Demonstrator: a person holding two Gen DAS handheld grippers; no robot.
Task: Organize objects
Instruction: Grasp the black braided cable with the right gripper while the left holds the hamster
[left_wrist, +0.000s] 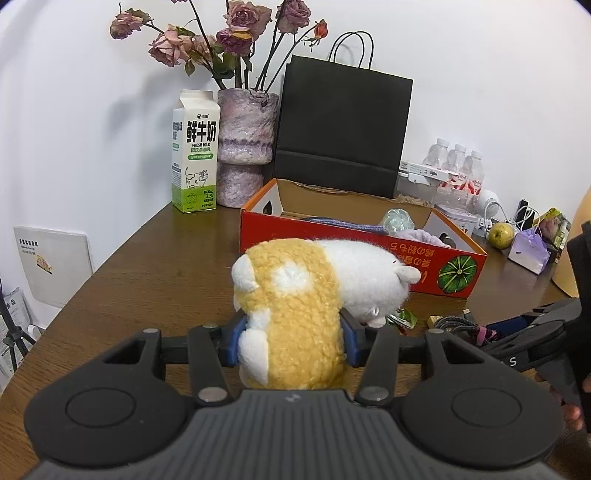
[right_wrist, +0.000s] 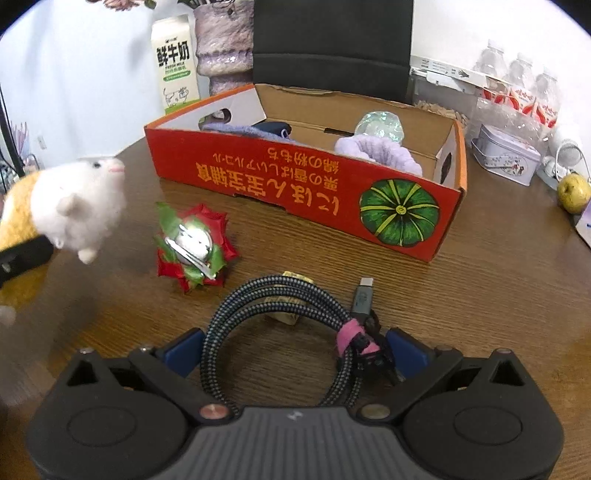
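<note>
While the left gripper (left_wrist: 291, 341) is clamped on a fluffy yellow-and-white plush animal (left_wrist: 310, 291), its blue pads pressing into the yellow body on both sides, the toy's white head points away from the gripper toward the box ahead. Off to that gripper's right, the right gripper (right_wrist: 295, 350) stands with its blue-padded fingers apart around a coiled braided black-and-grey charging cable (right_wrist: 280, 325) bound with a pink strap; whether the pads touch the coil cannot be told. Just beyond the coil a small gold-wrapped piece (right_wrist: 291, 277) lies half hidden under it, and ahead to the left of the right gripper sits a red-and-green ribbon rosette with a shiny silver centre (right_wrist: 194, 247). Farther on, across the brown wooden table (right_wrist: 498, 280), lies an open orange-red cardboard box (right_wrist: 295, 181) printed with a green pumpkin and orange Japanese lettering seen upside down; it holds purple fabric pieces and a clear iridescent ball. Behind the box, to the left, stands a white-and-green milk carton (left_wrist: 195, 151) reading "鲜牛奶 FRESH MILK" with a cow drawing, beside a mottled purple vase of dried roses (left_wrist: 245, 147) and a black paper carrier bag (left_wrist: 343, 129).
</note>
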